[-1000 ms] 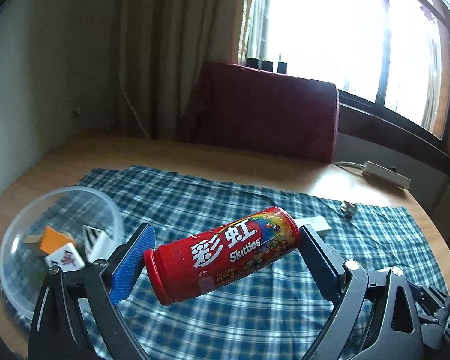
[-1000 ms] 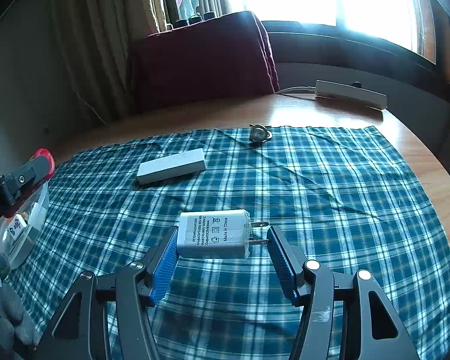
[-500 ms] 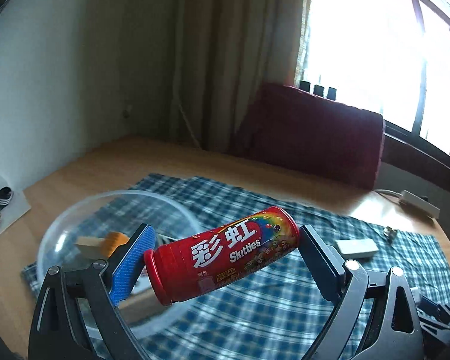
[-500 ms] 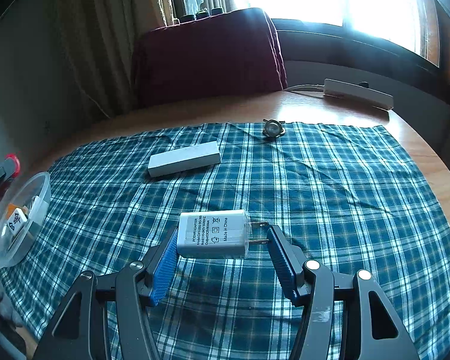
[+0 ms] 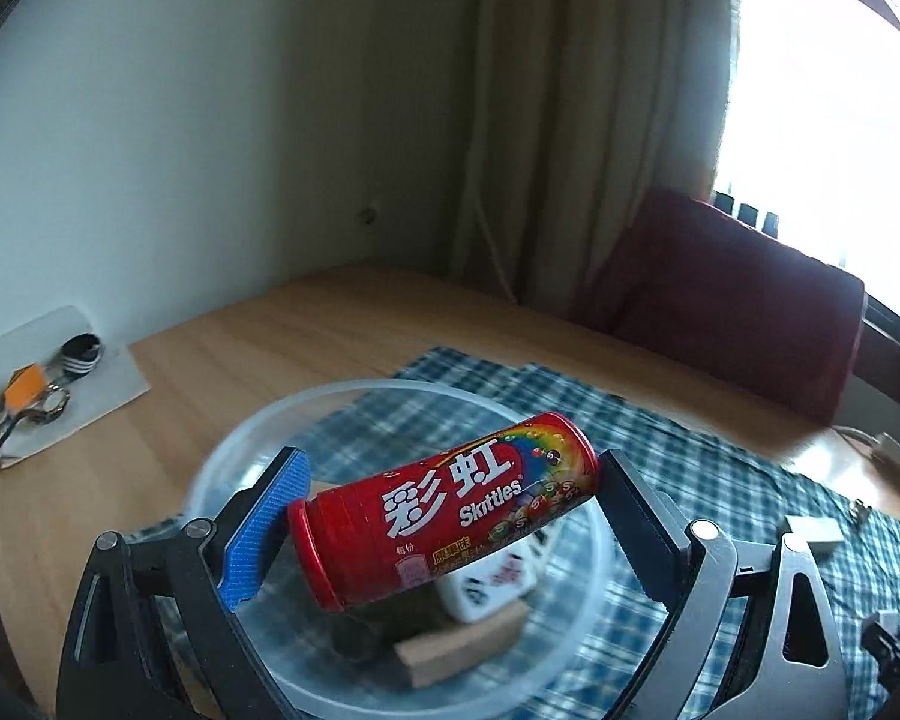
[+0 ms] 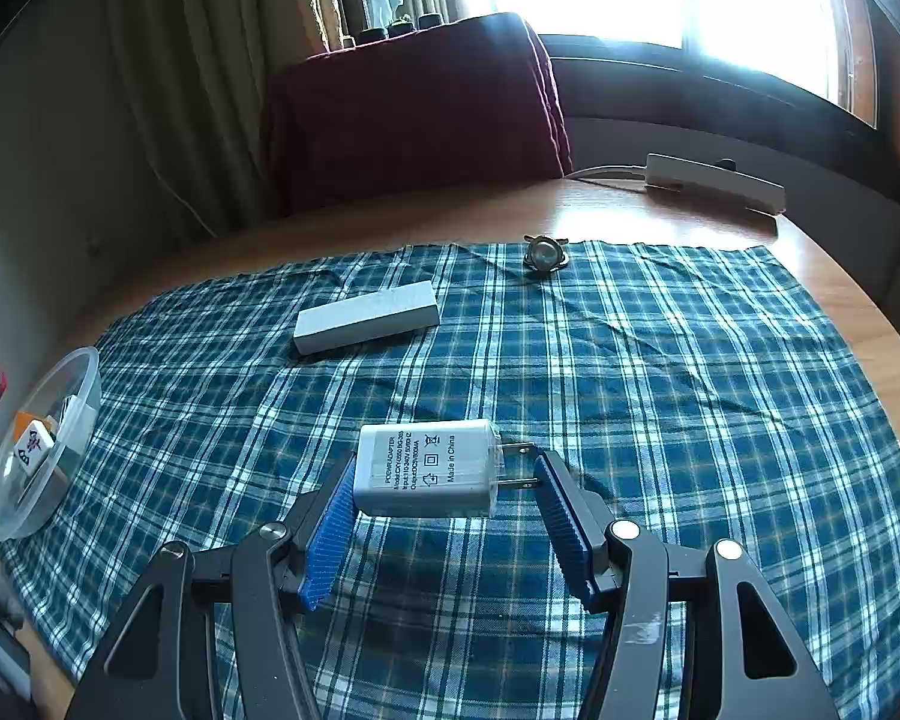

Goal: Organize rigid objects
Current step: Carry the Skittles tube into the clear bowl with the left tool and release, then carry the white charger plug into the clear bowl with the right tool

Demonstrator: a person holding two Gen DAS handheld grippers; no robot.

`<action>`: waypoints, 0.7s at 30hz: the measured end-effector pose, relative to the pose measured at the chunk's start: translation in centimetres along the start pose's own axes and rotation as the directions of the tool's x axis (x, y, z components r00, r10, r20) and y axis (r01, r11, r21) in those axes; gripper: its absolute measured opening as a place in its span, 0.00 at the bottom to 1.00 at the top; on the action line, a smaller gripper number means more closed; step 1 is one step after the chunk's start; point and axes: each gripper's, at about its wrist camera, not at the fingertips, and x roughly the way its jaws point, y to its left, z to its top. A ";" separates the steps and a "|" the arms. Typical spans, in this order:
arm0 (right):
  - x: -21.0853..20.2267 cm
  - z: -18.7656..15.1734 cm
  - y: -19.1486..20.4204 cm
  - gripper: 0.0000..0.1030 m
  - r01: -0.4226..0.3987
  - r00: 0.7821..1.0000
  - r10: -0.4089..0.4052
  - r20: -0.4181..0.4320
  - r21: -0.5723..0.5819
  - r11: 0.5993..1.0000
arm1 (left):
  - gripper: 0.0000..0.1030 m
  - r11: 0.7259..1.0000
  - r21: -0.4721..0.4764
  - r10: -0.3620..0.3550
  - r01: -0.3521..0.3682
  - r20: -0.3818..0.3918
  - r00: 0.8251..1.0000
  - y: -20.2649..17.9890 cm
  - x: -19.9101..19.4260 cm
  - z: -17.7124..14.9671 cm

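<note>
The left gripper (image 5: 444, 531) is clamping the red Skittles can (image 5: 444, 510) end to end, its lid against the blue pad at lower left of the left wrist frame and its base against the dark finger at right. The can is lying tilted in mid-air directly over the clear plastic bowl (image 5: 258, 438) in the lower centre, which looks like the collecting place, since a mahjong tile (image 5: 498, 585) and a wooden block (image 5: 462, 642) are already sitting inside. Gripping it lengthwise is probably keeping the round body from rolling out.

The right gripper (image 6: 444, 516) is holding the white power adapter (image 6: 429, 476) in the lower centre of the right wrist frame, 1 pad on its flat end, the other finger meeting its 2 prongs, above the plaid cloth (image 6: 690, 390). A grey block (image 6: 366, 317) and a small metal piece (image 6: 544, 253) are lying loose in the upper centre, likely awaiting collection.
</note>
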 end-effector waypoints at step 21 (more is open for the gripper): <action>-1.1 1.4 8.3 0.60 -0.179 0.984 0.178 -0.026 -0.170 0.969 | 0.97 0.986 -0.155 0.054 -0.056 -0.020 0.998 6.0 0.8 0.3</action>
